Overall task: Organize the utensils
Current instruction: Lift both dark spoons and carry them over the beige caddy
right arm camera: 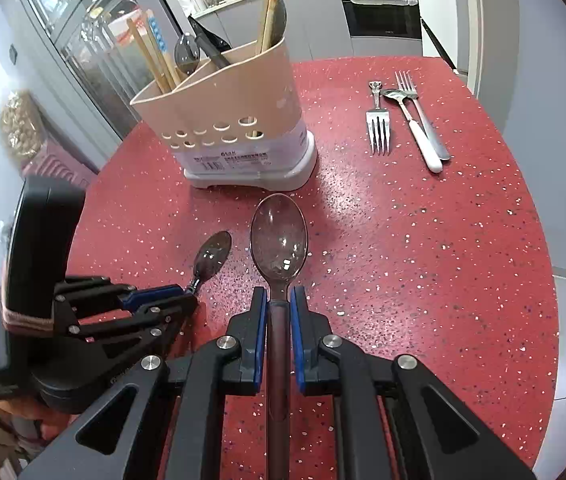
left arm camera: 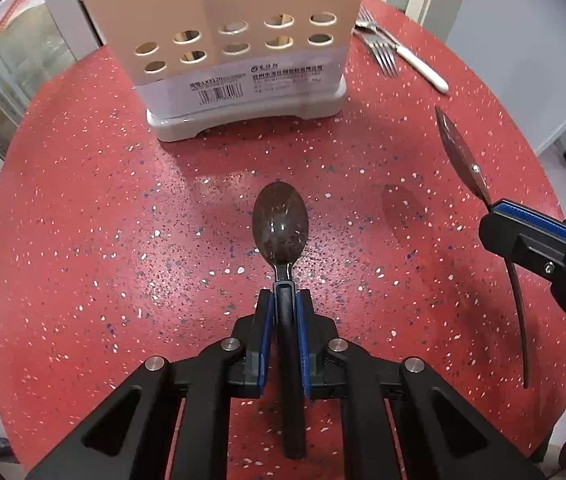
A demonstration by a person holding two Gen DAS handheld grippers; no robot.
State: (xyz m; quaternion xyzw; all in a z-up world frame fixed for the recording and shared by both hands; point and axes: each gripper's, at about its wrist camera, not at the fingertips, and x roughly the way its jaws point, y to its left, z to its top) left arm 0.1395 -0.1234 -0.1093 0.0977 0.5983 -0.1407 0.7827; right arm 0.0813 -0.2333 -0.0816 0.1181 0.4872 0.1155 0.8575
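Between the left pads: left gripper (left arm camera: 283, 300) was closed on the neck of a dark spoon (left arm camera: 280, 222), bowl forward above the red table (left arm camera: 83, 220), handle running back between the fingers.
Between the right pads: right gripper (right arm camera: 279, 300) was clamped on a translucent brown spoon (right arm camera: 279, 236), bowl forward, just short of the caddy's base.
Caddy: beige utensil holder (right arm camera: 235, 92) stood ahead of both grippers, already holding chopsticks, a spoon and wooden tools.
Doing the step well: judged as carrying both spoons to the holder; each should be lifted above the rim, tipped handle-down over a free compartment, one hand at a time so the grippers do not collide.
Still loose: forks (right arm camera: 379, 128) and a white-handled piece (right arm camera: 419, 132) lay on the table, to the right of the holder.
Hard to tell: compartment floors and dividers were hidden; the left view cut off the rim, and free space inside was unclear.
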